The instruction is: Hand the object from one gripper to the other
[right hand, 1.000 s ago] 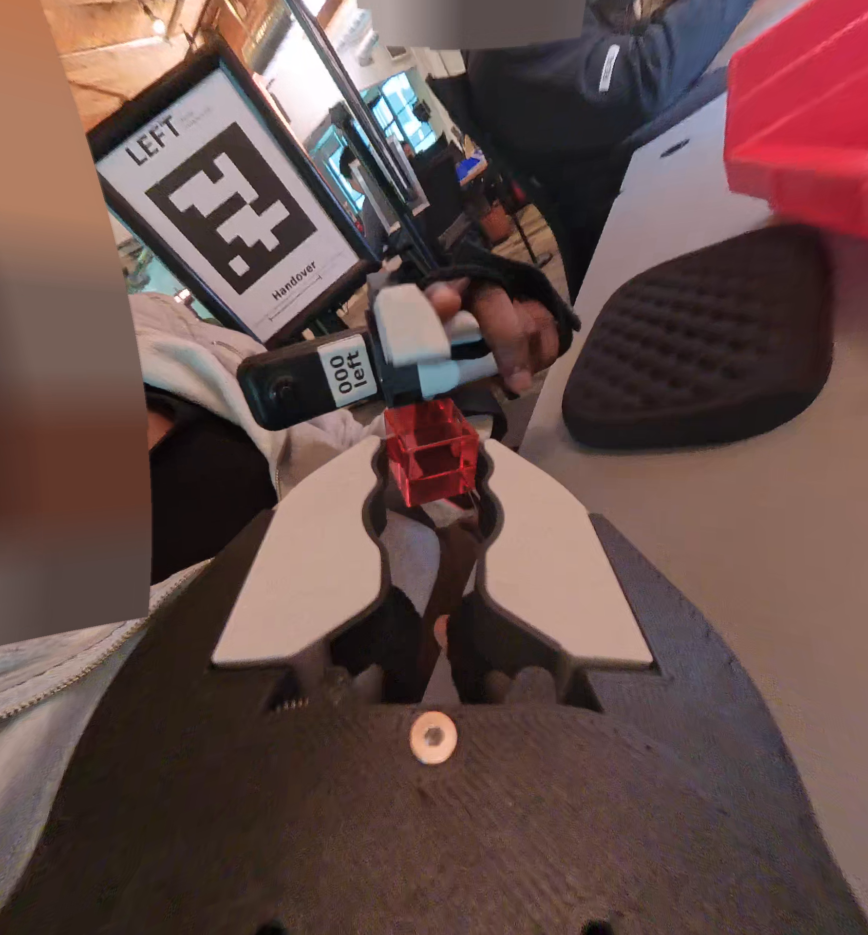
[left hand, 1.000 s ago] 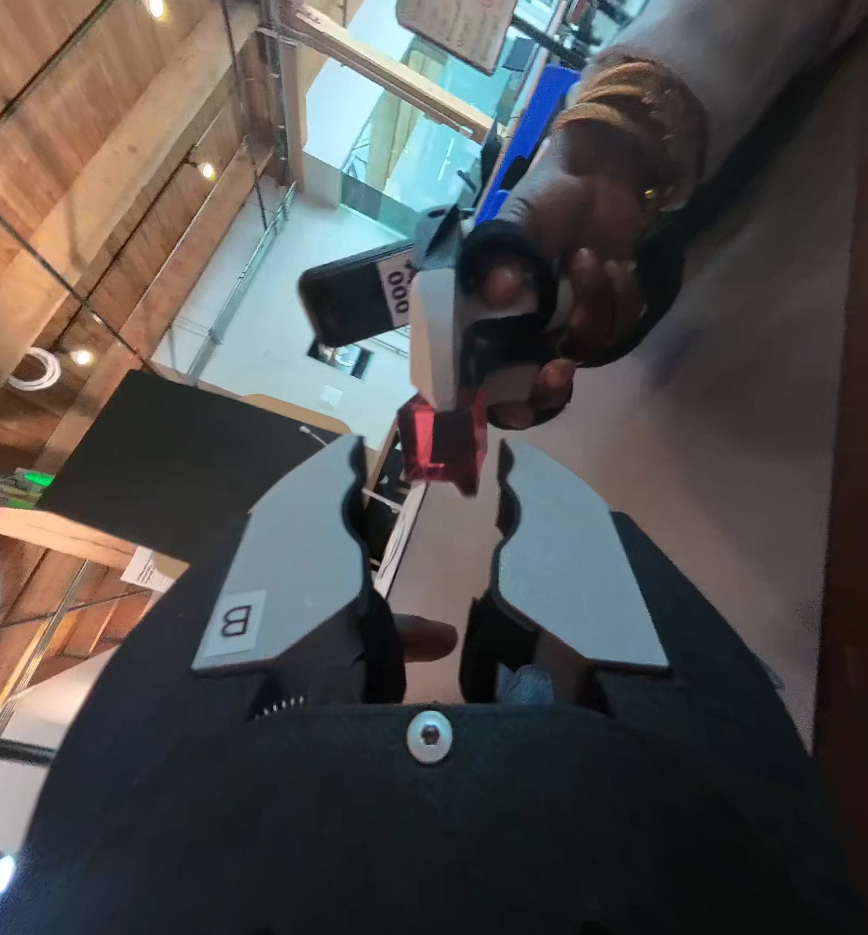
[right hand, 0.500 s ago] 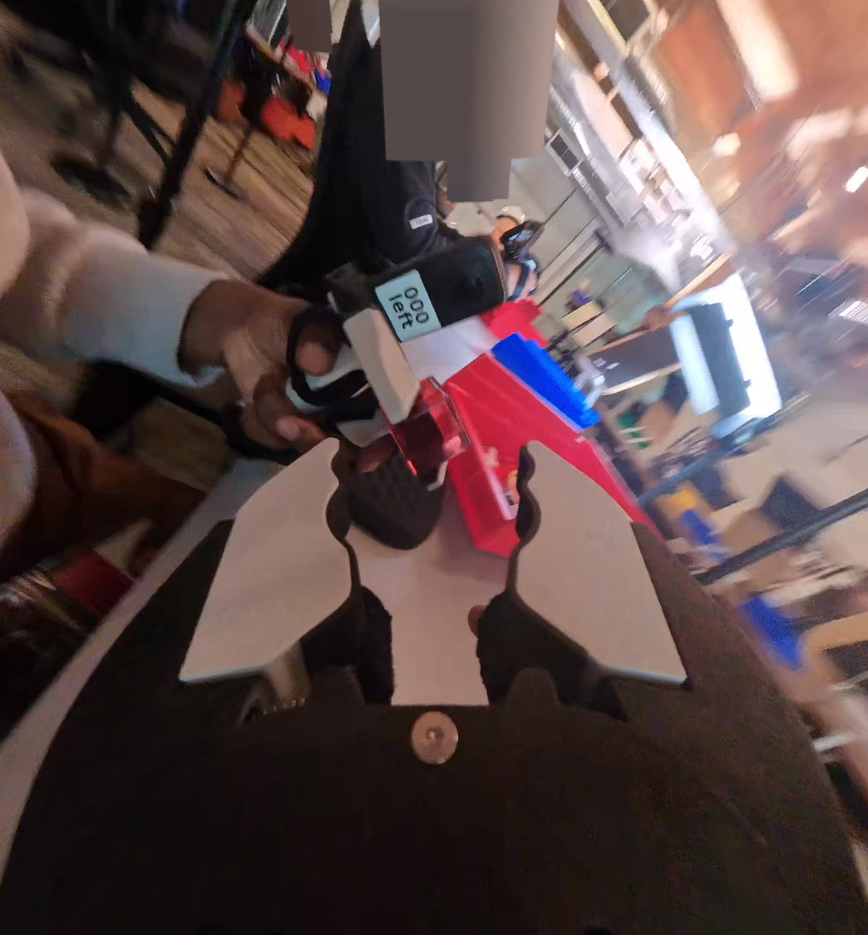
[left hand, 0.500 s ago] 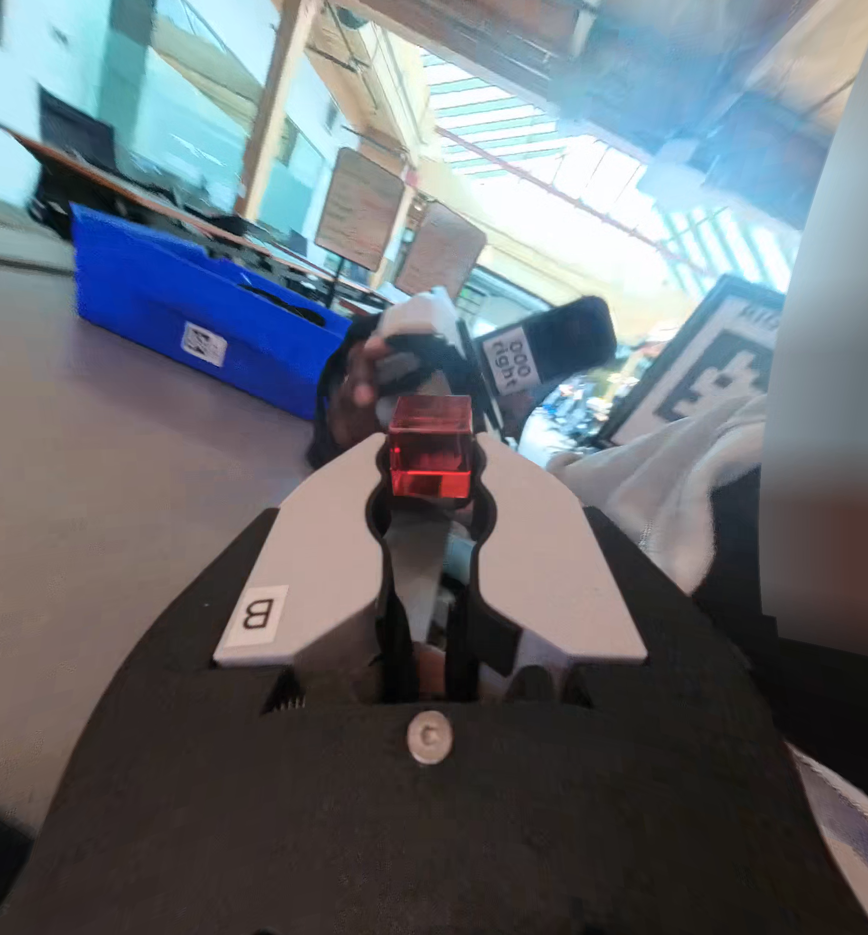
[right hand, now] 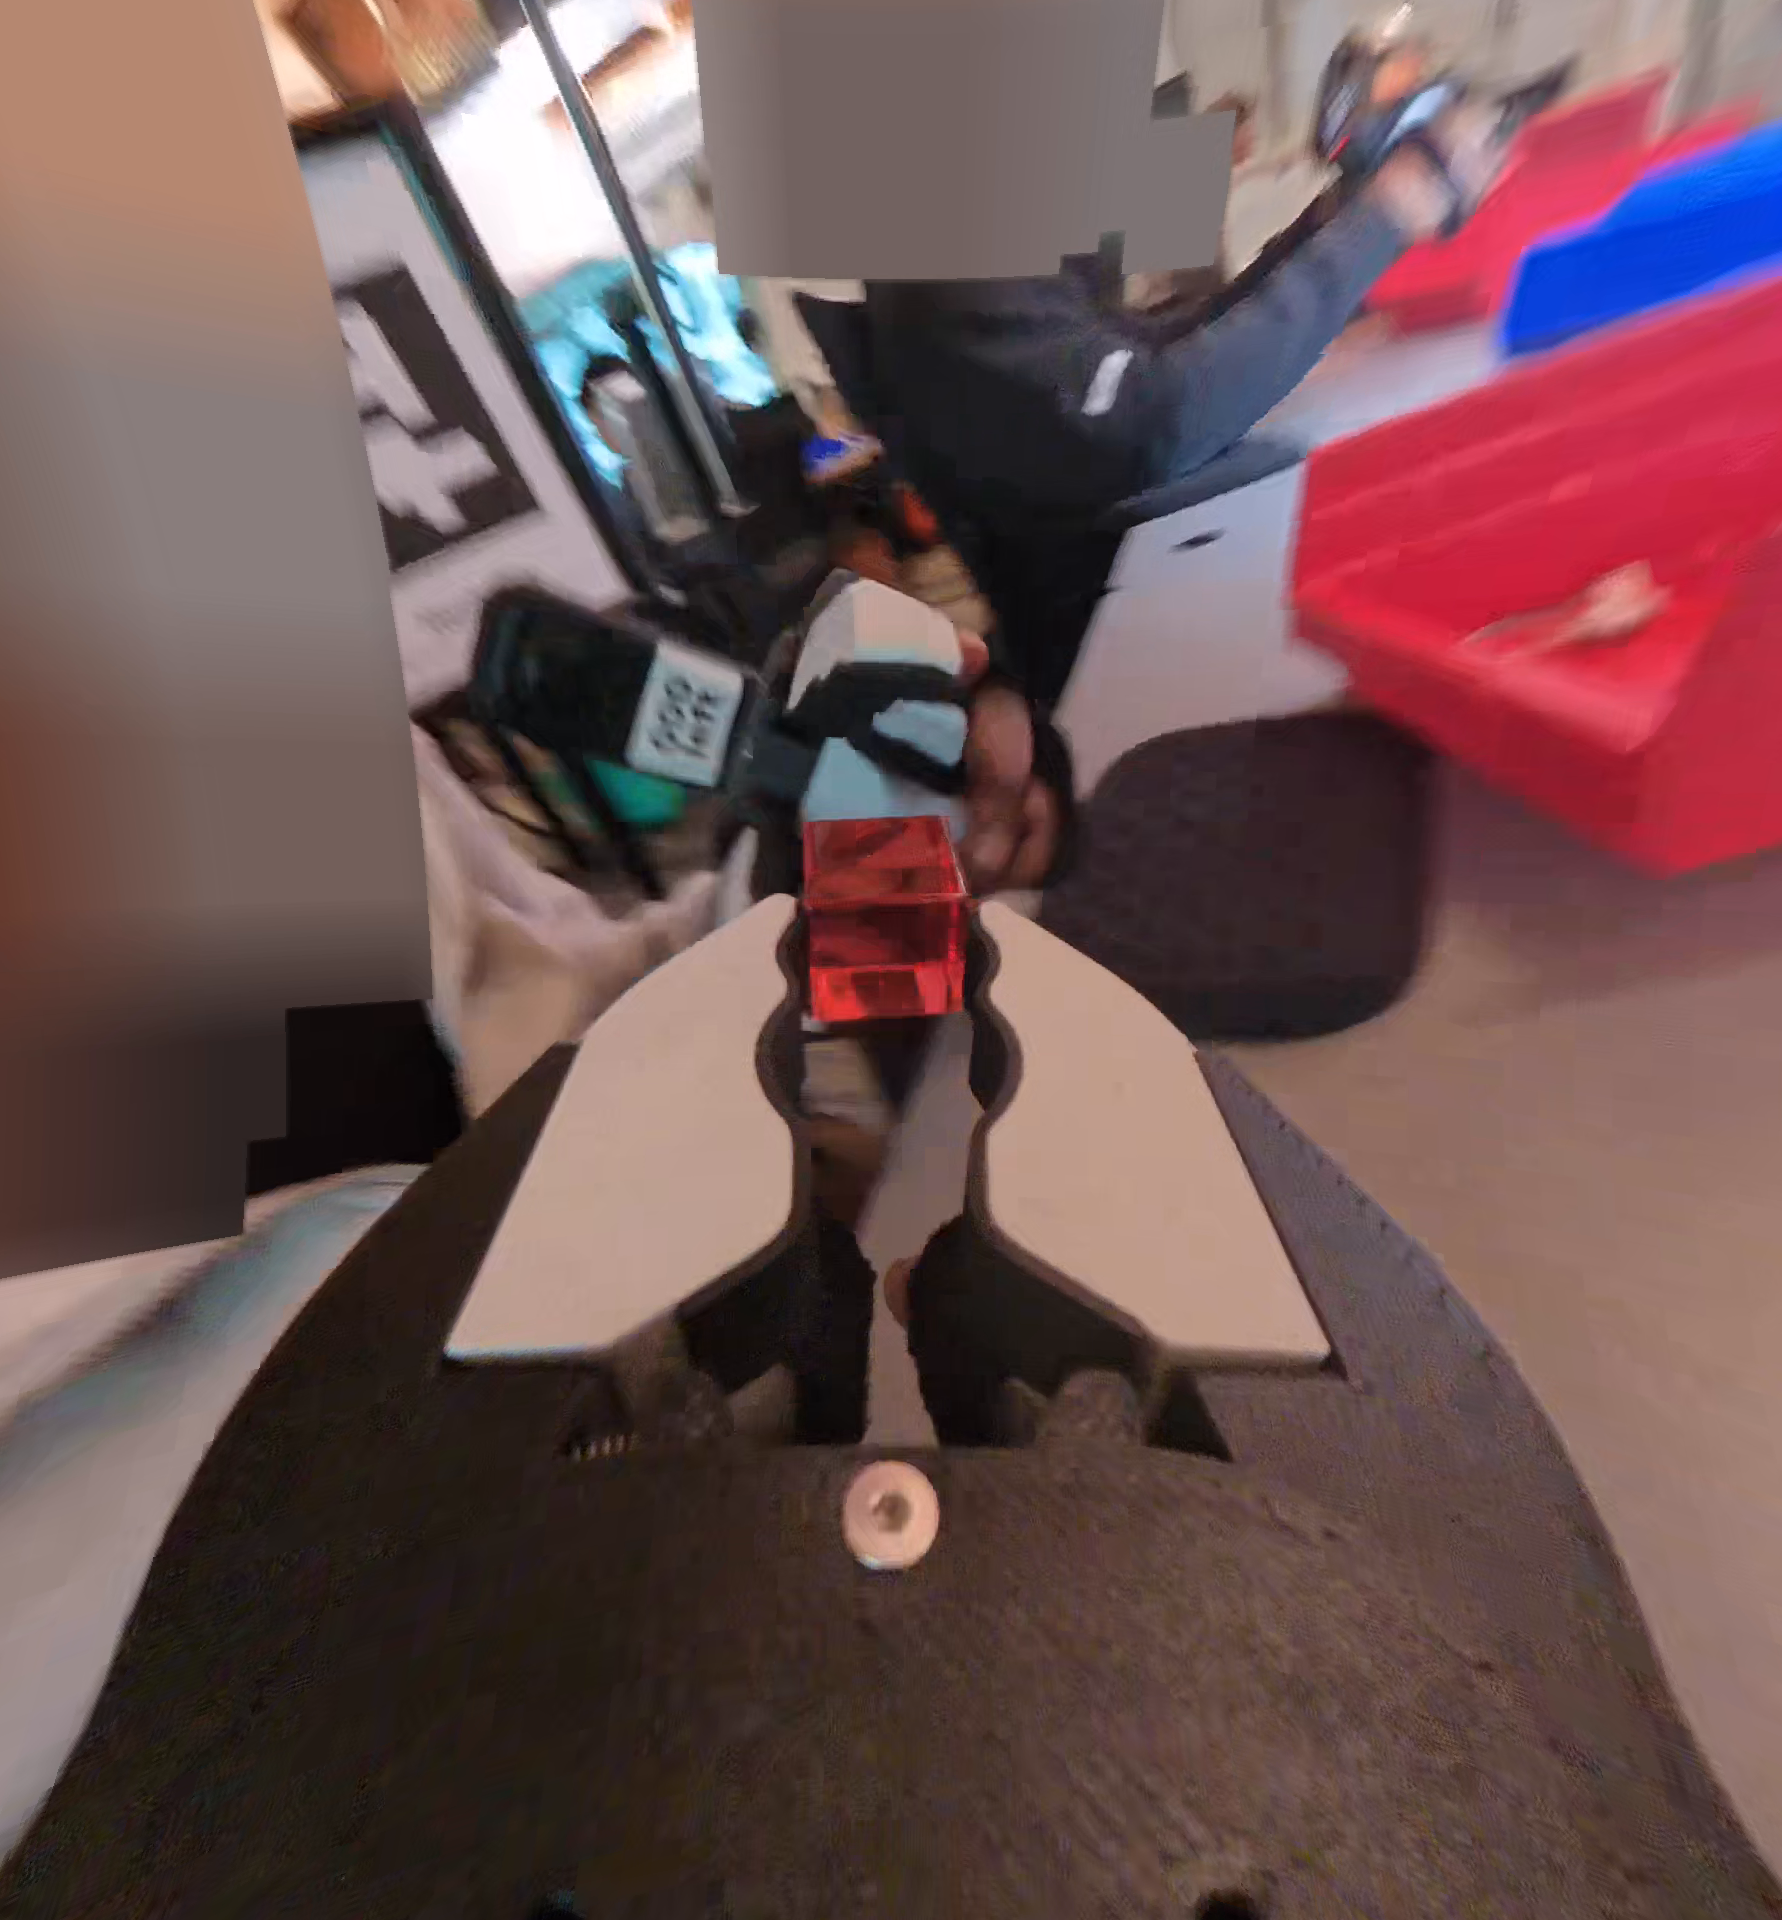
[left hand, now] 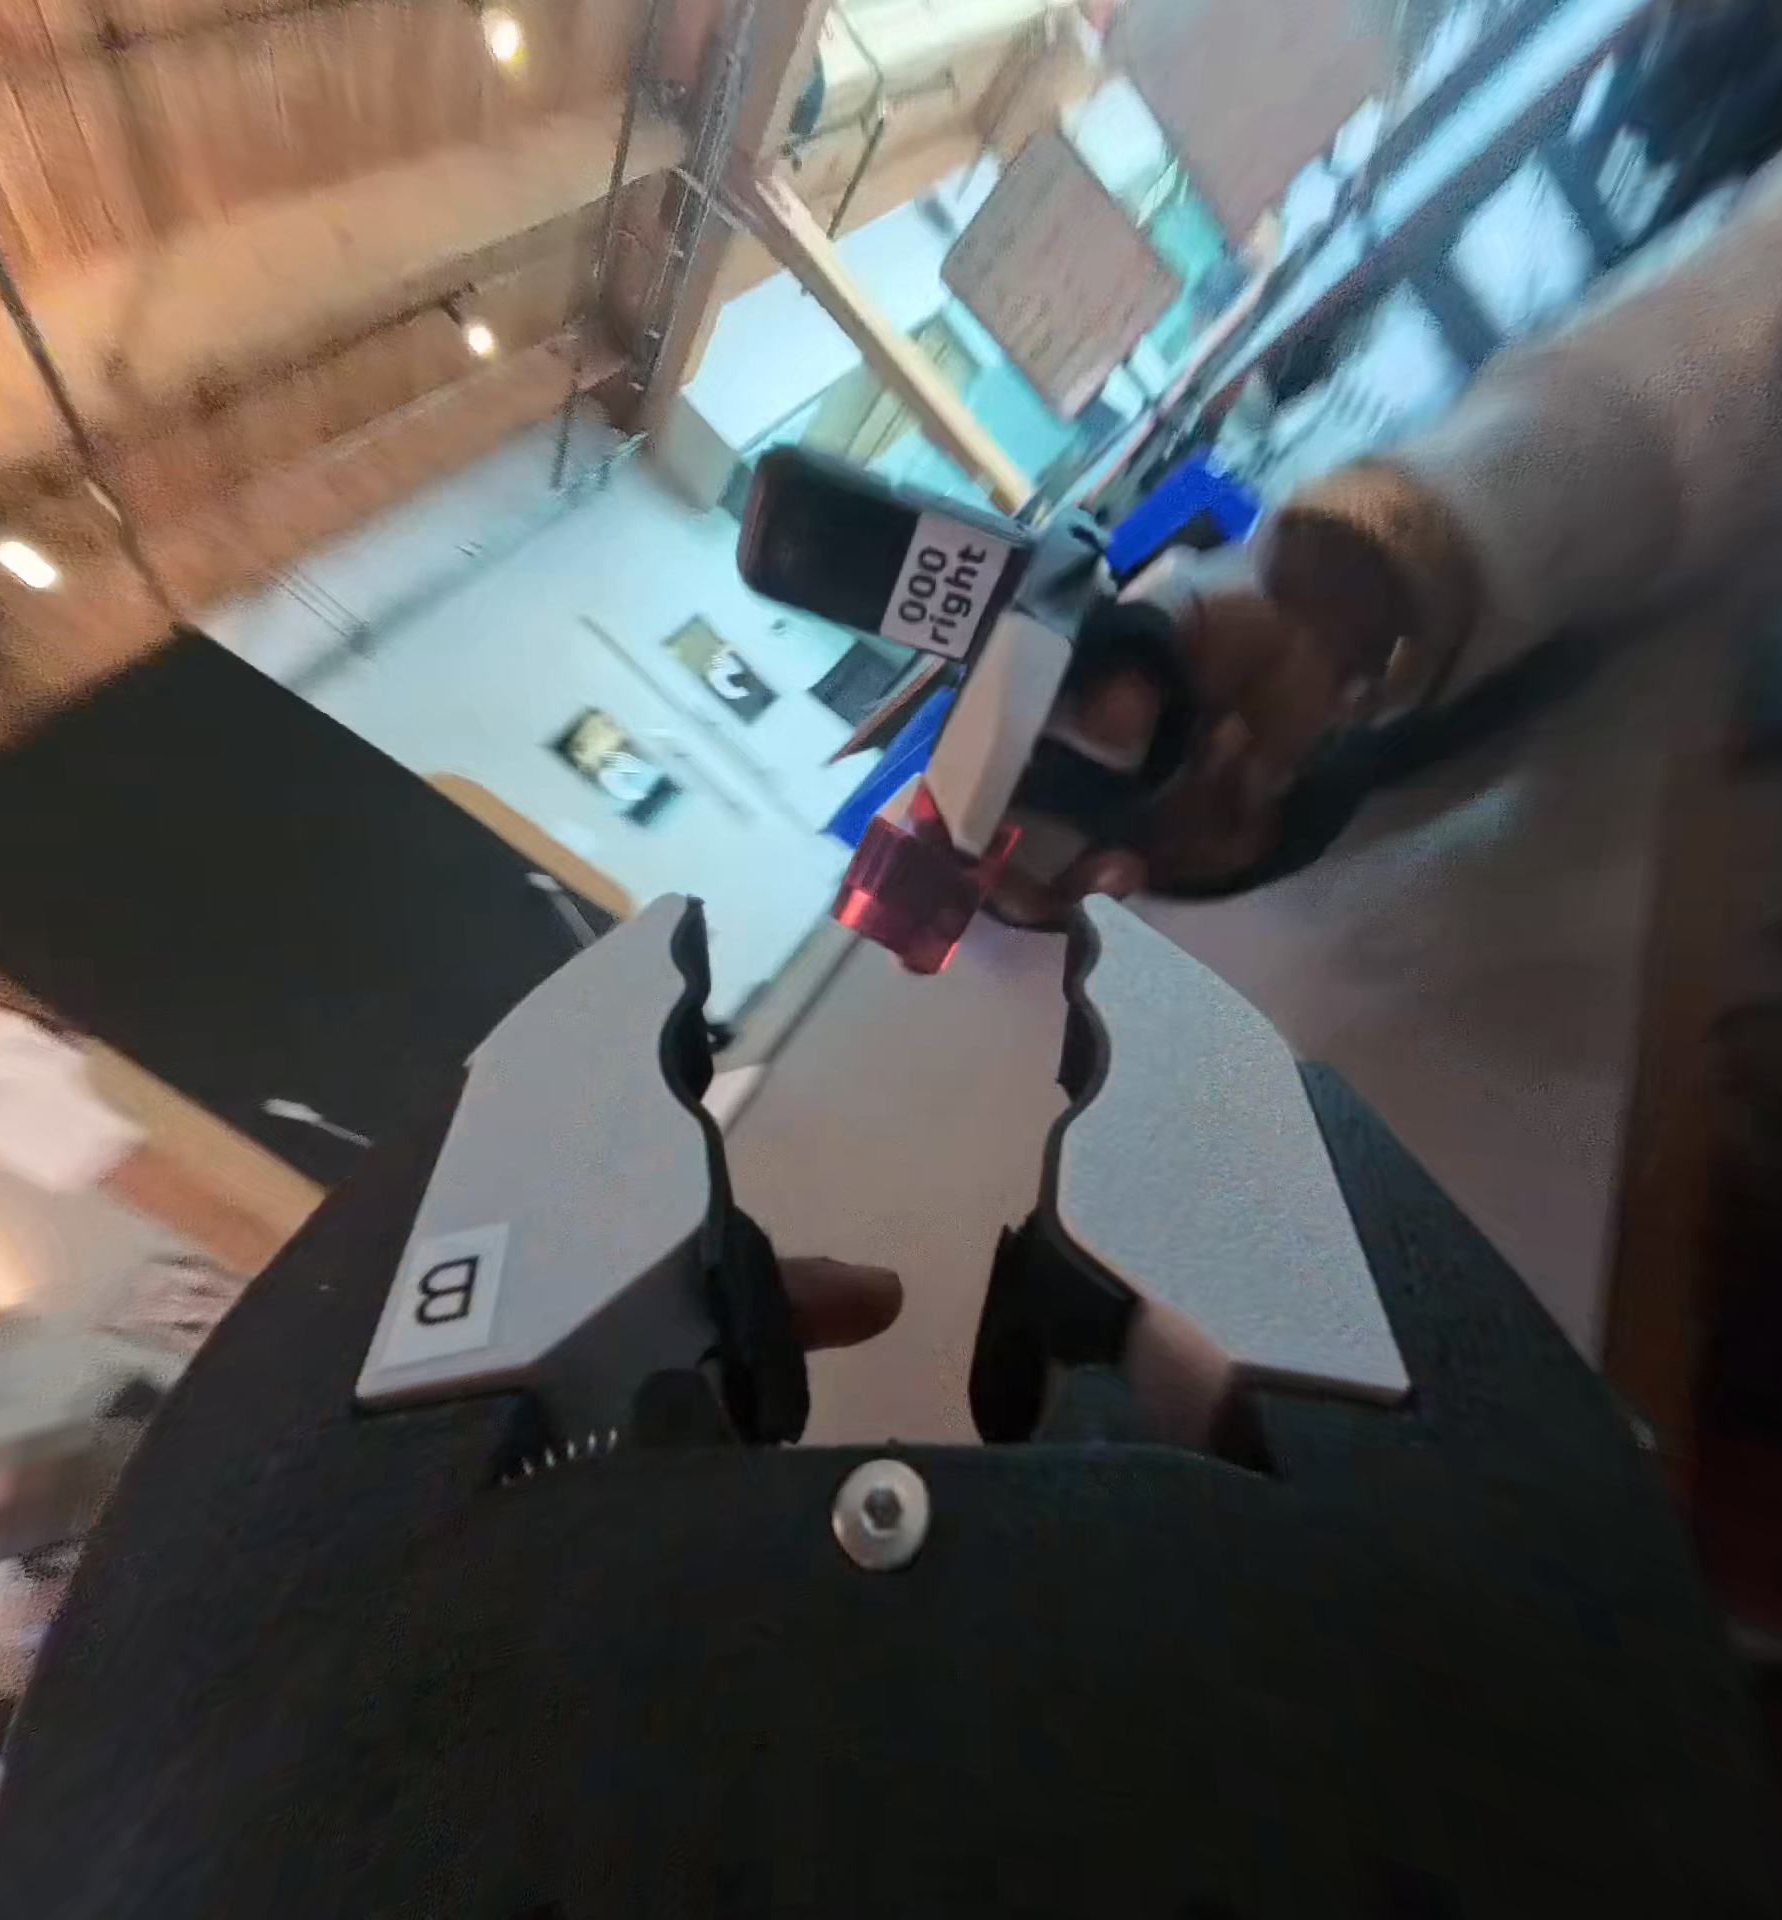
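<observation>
In the right wrist view, nearest the lens, the right gripper (right hand: 885,940) is closed narrow on the one red translucent cube (right hand: 885,920), pinched between its two grey fingertips (right hand: 731,966) at 12 o'clock from the central screw. Just past the cube, the left gripper (right hand: 871,769) is blurred, and a hand (right hand: 1006,769) wraps its handle; whether its tongs are parted cannot be read from here. At 2 o'clock a dark dimpled pad (right hand: 1251,873) lies on the pale table (right hand: 1552,1122), partly hidden by the hand. Farther off are two red bins (right hand: 1593,582) and one blue bin (right hand: 1697,239), all smeared and cut off at the right edge. In the left wrist view the left gripper (left hand: 887,925) stands wide, nothing between its two fingers (left hand: 596,1122). Beyond its tips at 12 o'clock the cube (left hand: 908,894) hangs from the right gripper (left hand: 954,847), apart from the left fingers. A fingertip (left hand: 845,1304) shows between the finger bases. The background is motion-blurred.
</observation>
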`<state>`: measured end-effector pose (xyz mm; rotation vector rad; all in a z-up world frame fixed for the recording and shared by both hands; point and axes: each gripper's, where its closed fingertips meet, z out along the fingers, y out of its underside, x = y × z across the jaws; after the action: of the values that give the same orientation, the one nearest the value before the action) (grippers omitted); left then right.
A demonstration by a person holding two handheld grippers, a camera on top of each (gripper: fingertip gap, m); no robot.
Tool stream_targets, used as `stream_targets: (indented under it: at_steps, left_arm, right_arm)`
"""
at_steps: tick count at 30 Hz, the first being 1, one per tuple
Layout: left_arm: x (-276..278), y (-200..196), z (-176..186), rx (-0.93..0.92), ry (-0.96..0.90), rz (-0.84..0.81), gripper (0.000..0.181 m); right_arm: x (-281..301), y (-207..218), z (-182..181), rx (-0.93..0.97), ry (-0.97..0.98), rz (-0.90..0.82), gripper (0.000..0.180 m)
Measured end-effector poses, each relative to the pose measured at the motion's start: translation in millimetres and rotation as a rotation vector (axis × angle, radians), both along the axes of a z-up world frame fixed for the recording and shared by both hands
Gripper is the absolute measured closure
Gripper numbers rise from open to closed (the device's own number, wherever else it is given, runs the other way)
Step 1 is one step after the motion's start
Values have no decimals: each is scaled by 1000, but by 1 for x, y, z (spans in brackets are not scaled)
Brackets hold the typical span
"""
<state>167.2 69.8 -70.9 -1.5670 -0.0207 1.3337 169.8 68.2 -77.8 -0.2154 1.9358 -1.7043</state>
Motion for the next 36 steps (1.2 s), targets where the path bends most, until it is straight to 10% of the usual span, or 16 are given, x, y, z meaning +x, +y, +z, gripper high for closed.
stream_targets:
  at_steps: [5,10,14,18,24,28,36]
  left_arm:
    - [-6,15,-23,-283,114,103,144]
    - [-14,7,-19,-12,-175,59,149]
    - [-3,8,-3,468,-614,-265,149]
    - [16,6,12,808,-1020,-676,150]
    - [23,27,-9,706,-1197,-675,150]
    - [19,26,-13,659,-1141,-621,146]
    - [-21,-44,16,692,-568,-123,61]
  right_arm:
    - [20,5,-11,158,-351,227,152]
    - [12,0,-8,101,-262,159,143]
    - [-8,1,15,-185,240,-101,107]
    - [6,12,29,-420,881,-232,115]
    - [15,-4,6,-379,1319,-223,131]
    - [15,-4,-3,-289,1234,-160,151]
    - [-85,47,72,-100,908,-588,152]
